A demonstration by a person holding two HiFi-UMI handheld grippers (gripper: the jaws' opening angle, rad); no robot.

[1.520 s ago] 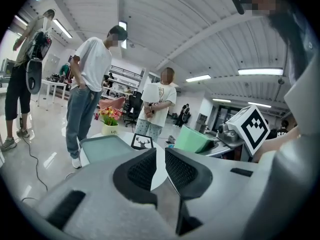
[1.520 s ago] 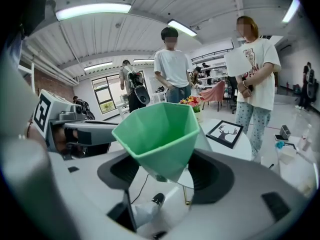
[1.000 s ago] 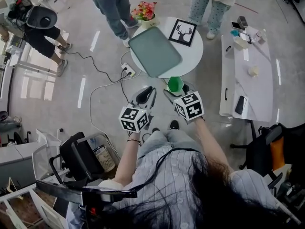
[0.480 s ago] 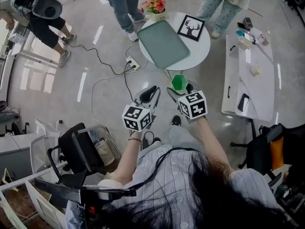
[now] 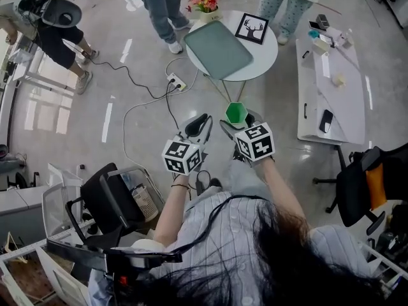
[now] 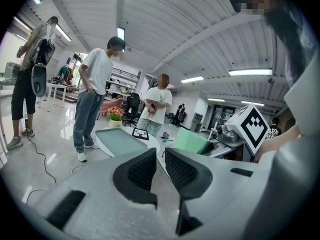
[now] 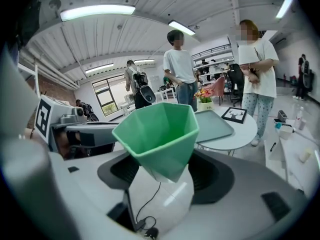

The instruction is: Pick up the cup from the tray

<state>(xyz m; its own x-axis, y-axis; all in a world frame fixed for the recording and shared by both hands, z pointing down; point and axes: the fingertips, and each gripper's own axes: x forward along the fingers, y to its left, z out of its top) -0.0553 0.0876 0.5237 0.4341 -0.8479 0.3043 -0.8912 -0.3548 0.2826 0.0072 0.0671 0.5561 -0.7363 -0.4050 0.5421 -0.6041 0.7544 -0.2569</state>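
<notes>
A green faceted cup (image 5: 236, 113) hangs in the air over the floor, with my right gripper (image 5: 239, 122) shut on it. In the right gripper view the cup (image 7: 159, 131) sits upright between the two dark jaws, its open mouth up. The grey-green tray (image 5: 218, 40) lies bare on the round white table (image 5: 264, 55), well ahead of the cup. My left gripper (image 5: 201, 120) is held beside the right one, shut with nothing in it. In the left gripper view its jaws stand almost together, and the cup (image 6: 191, 140) shows to the right.
A framed deer picture (image 5: 251, 28) and a flower pot (image 5: 204, 0) share the round table. People stand behind it. A long white table (image 5: 331, 88) is at the right, and a power strip with cables (image 5: 176, 81) lies on the floor. Office chairs (image 5: 115, 199) stand at the lower left.
The round table and tray have drifted farther away towards the top of the head view. Both grippers and the held cup keep nearly the same place.
</notes>
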